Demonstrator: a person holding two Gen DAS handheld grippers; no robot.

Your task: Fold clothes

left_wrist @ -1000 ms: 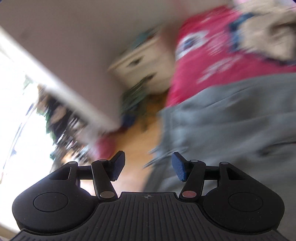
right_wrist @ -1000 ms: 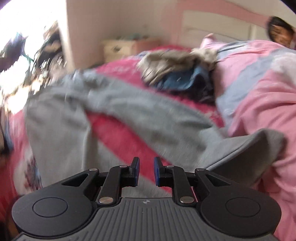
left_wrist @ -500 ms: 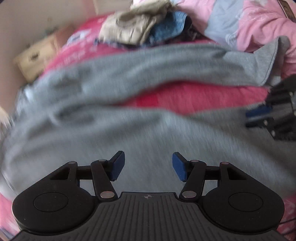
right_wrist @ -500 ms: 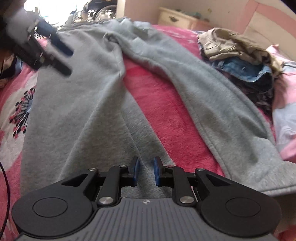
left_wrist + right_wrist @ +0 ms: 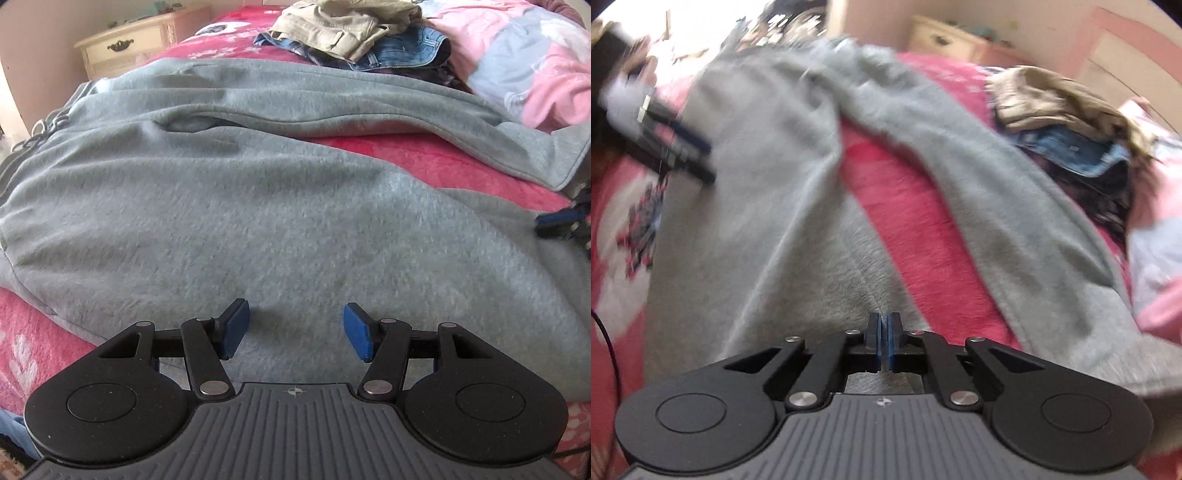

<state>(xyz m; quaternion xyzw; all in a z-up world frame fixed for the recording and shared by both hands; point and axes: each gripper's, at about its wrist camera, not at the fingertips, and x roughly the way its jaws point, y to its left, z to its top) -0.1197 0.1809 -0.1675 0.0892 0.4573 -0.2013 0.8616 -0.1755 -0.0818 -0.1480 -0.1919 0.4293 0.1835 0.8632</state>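
Grey sweatpants [image 5: 258, 206] lie spread on a red-pink blanket [image 5: 424, 155], legs apart in a V, also in the right wrist view [image 5: 768, 221]. My left gripper [image 5: 295, 328] is open and empty, low over the near edge of the pants. My right gripper [image 5: 884, 339] is shut, its pads pinching the fabric of the near trouser leg. It shows at the right edge of the left wrist view [image 5: 561, 221]. The left gripper appears blurred at the left of the right wrist view [image 5: 676, 147].
A pile of beige and denim clothes [image 5: 354, 33] lies behind the pants, also in the right wrist view [image 5: 1063, 122]. A pink and grey quilt [image 5: 524, 62] is at the right. A cream bedside cabinet [image 5: 129, 48] stands beyond the bed.
My right gripper's jaws have closed from a narrow gap onto the pants fabric. My left gripper swung from the room side down to the near edge of the pants, still open.
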